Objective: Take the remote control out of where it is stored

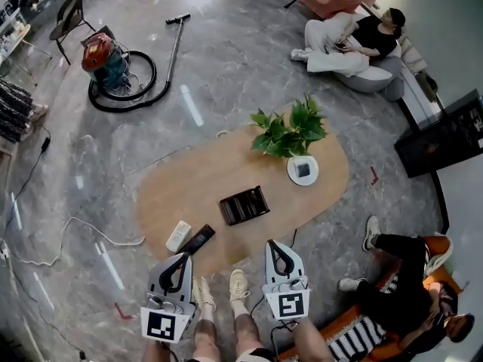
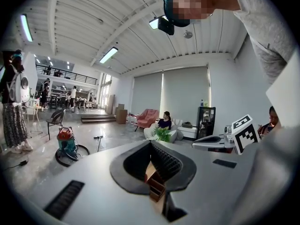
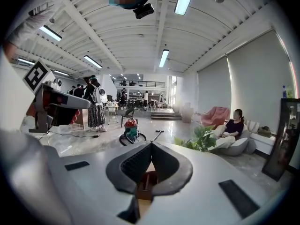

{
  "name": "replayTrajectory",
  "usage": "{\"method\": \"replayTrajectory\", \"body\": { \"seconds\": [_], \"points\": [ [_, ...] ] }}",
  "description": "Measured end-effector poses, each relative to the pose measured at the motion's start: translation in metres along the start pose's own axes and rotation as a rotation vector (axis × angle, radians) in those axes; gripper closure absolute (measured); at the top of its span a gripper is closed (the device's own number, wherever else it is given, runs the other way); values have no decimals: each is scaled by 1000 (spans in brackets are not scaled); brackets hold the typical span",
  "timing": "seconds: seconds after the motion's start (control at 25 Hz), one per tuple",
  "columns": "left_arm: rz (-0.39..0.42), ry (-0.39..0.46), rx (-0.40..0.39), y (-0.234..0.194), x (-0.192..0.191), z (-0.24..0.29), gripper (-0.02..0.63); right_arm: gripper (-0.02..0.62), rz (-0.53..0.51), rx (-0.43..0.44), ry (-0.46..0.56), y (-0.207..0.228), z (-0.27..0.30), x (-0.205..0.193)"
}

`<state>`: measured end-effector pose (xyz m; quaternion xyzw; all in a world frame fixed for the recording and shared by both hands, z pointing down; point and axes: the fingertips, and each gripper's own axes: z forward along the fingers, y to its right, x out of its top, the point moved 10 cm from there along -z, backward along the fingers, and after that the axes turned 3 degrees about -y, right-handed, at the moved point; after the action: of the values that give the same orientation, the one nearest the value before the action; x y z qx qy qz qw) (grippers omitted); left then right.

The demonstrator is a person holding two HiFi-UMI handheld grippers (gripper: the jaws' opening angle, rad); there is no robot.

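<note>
A dark brown slotted storage box (image 1: 243,204) stands in the middle of the oval wooden table (image 1: 166,194); I cannot tell what it holds. At the table's near left edge, outside the box, a white remote (image 1: 179,235) and a black remote (image 1: 197,239) lie side by side. My left gripper (image 1: 184,257) hovers just short of these two, jaws shut and empty. My right gripper (image 1: 271,244) is at the near edge, below and right of the box, also shut and empty. The box (image 2: 157,186) shows through the left gripper (image 2: 150,143), and the box (image 3: 143,184) through the right gripper (image 3: 151,144).
A green plant in a white pot (image 1: 300,164) stands on the table's far right. A vacuum cleaner (image 1: 109,62) and its hose lie on the floor at far left, a white cable (image 1: 75,228) nearer. One person lounges on a beanbag (image 1: 343,44); another sits at lower right (image 1: 407,277).
</note>
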<state>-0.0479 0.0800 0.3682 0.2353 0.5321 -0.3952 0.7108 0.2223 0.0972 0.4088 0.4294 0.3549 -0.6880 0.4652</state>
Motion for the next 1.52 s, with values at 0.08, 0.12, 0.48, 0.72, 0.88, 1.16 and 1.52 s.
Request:
{"method": "replayTrajectory", "body": {
  "seconds": [0.08,0.12,0.48,0.72,0.88,1.16,1.52],
  "points": [
    [2,-1,2,-4,-8,5,601,588,1,-1,0,2,8,-7],
    [1,0,3,-6,-12,7,601,588,1,-2,0,2,12,-11],
    [-7,-22,2,-19,-45,23,601,588,-18,-27,-25,8,39,-45],
    [-8,-28,2,-26,-51,25,601,586,-38,-22,-62,10,58,-52],
    [-13,-42,5,-27,-55,22,601,586,-34,-8,-101,16,79,-52],
    [-37,-50,31,-32,-61,16,601,549,-31,14,-112,26,121,-57],
    [-61,-48,43,-33,-62,13,600,502,-51,38,-208,36,164,-80]
  ]
}}
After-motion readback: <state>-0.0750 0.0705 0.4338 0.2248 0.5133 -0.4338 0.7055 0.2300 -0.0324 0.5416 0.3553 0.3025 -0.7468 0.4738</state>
